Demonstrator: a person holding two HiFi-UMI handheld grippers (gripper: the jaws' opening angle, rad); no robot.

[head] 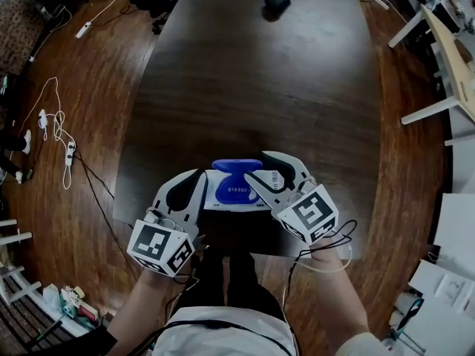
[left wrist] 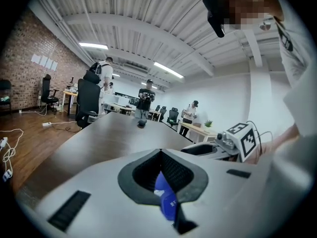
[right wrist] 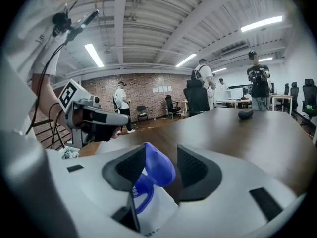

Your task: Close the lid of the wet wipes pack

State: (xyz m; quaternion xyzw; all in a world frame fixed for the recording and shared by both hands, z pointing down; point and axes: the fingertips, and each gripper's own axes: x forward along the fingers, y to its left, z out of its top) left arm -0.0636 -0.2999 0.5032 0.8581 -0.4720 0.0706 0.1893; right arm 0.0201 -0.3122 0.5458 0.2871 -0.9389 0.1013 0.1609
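Well, the pack (head: 226,193), likely soft and light, lies at the table's (head: 260,87) six o'clock edge: left gripper (head: 194,184) closed at its nine o'clock end, right gripper (head: 269,170) open astride the raised lid (head: 236,166); I'd press its top

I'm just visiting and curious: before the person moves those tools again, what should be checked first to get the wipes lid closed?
1. The lid closed: not ok, it stands up on the wet wipes pack.
2. The right fingers apart: ok, the lid stands between them.
3. The left fingers gripping the pack: cannot tell; they meet at the tips, something blue shows between them.
4. The pack resting on the table: ok.
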